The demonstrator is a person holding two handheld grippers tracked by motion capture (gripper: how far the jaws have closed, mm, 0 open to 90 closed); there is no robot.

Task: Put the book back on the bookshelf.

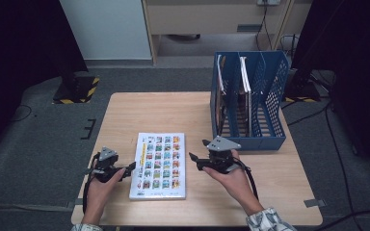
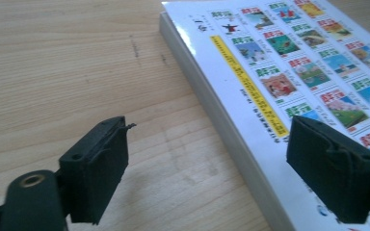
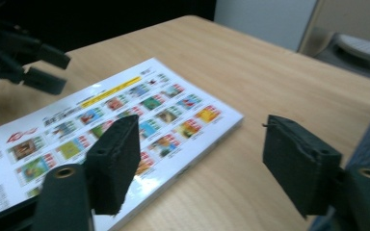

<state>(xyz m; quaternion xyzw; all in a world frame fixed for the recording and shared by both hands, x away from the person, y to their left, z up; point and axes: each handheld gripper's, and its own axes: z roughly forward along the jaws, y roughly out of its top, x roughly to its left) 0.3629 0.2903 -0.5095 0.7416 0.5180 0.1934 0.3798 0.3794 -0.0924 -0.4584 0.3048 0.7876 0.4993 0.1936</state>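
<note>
A thick white paperback book (image 1: 158, 166), its cover printed with rows of small colourful pictures, lies flat on the light wooden table (image 1: 139, 113), between the two grippers. The left gripper (image 1: 130, 167) waits at the book's left edge with jaws spread, nothing between them. The right gripper (image 1: 198, 155) stands just beside the right edge, jaws also apart and empty. Behind it is a blue perforated plastic file rack (image 1: 270, 101), already holding some books upright. I judge the step is to seize the book for lifting. It is better to bring one jaw under the edge and one over the cover, then close firmly, so the heavy book does not slip.
</note>
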